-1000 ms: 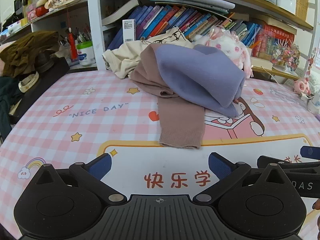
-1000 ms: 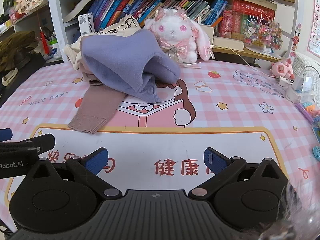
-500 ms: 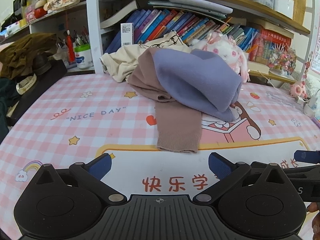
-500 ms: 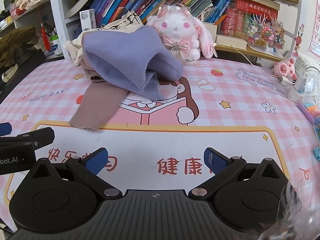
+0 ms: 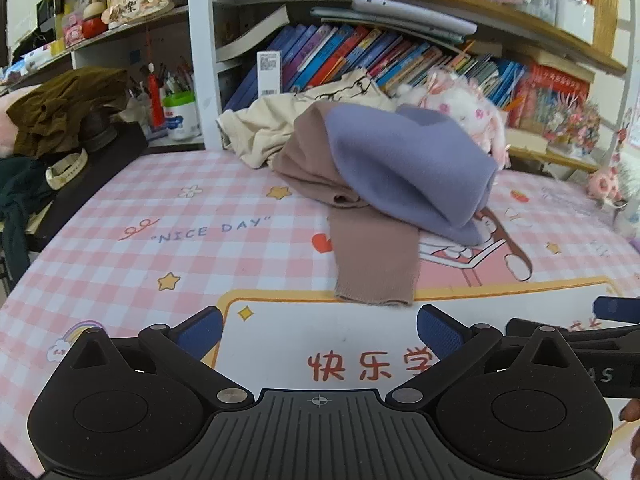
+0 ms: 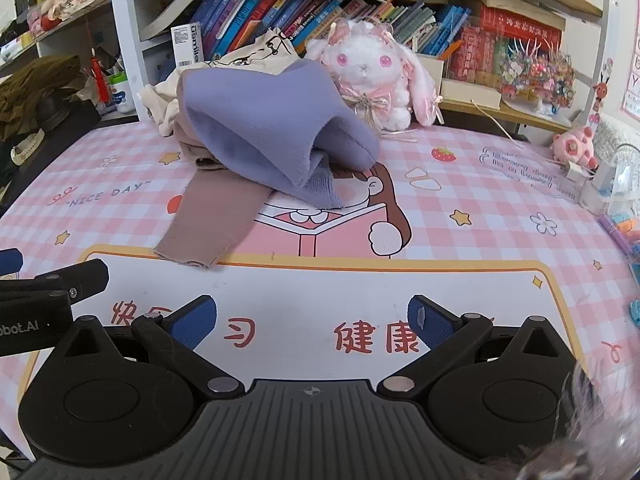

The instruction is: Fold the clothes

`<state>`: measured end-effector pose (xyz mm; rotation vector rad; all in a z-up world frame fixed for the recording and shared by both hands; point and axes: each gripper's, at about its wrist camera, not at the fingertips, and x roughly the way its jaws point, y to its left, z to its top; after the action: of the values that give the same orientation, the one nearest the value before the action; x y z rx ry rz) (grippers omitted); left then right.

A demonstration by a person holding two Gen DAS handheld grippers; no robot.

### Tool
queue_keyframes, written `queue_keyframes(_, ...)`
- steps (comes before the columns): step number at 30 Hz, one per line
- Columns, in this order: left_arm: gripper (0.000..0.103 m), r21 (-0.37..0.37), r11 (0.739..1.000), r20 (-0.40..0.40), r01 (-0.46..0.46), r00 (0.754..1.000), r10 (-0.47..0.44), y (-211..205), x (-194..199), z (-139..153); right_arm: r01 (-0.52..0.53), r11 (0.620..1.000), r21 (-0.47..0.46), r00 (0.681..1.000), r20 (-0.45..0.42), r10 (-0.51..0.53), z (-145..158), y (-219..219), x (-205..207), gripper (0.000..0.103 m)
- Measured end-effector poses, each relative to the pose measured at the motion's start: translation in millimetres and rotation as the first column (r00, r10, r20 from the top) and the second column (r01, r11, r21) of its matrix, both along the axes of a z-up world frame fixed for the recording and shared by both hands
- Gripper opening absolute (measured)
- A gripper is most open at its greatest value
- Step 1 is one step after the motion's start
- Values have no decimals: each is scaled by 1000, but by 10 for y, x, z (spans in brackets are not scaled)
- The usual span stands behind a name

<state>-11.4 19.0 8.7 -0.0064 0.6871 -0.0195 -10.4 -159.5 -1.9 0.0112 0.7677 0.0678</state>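
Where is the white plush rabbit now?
In the right wrist view, the plush rabbit sits at the table's far edge before the books, just right of the purple garment.

Soft lavender-purple fleece garment [image 5: 404, 168] is sitting mid-frame over a dusty mauve-brown knit [image 5: 374, 264], cream cloth [image 5: 260, 132] peeking upper left, all on the pink-and-white checked tablecloth [image 5: 160, 248].

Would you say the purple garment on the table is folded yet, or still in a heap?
Unfolded: the purple garment lies bunched in a heap over the brown garment, with no flat, squared edges.
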Motion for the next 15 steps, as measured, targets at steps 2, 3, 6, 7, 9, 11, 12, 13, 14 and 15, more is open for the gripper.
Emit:
queue_keyframes(2, 103, -11, 1000, 3, 9, 1000, -9, 25, -16, 6, 5, 1000, -4, 1000, 8, -5, 12, 20, -30, 103)
queue_keyframes(3, 103, -13, 1000, 3, 11, 1000, -11, 35, -28, 6, 8, 1000, -6, 1000, 9, -8, 16, 30, -49, 103)
queue_keyframes(6, 103, -14, 1000, 2, 16, 1000, -16, 63, -67, -2, 16, 1000, -12, 1000, 15, -16, 28, 63, -105, 103)
queue_keyframes(7, 103, -15, 1000, 1, 18, 1000, -18, 72, -80, -5, 19, 1000, -14, 1000, 16, -19, 31, 73, -124, 103)
queue_keyframes(9, 103, -19, 1000, -2, 23, 1000, -23, 95, -103, -11, 25, 1000, -14, 1000, 11, -25, 26, 86, -161, 102)
queue_keyframes(11, 103, -23, 999, -13, 38, 999, -39, 114, -125, -24, 31, 999, -13, 1000, 6, -31, 21, 99, -199, 101)
queue_keyframes(12, 103, -24, 999, -19, 46, 999, -47, 123, -136, -31, 34, 999, -13, 999, 4, -34, 18, 106, -217, 101)
queue_keyframes(13, 103, -24, 998, -24, 53, 998, -54, 128, -149, -37, 37, 999, -13, 999, 2, -37, 15, 112, -236, 100)
queue_keyframes(14, 103, -22, 998, -28, 60, 998, -61, 131, -164, -43, 40, 999, -13, 999, -1, -40, 13, 119, -255, 99)
queue_keyframes(15, 103, -21, 998, -32, 67, 997, -67, 134, -178, -48, 43, 999, -13, 999, -3, -43, 10, 125, -274, 98)
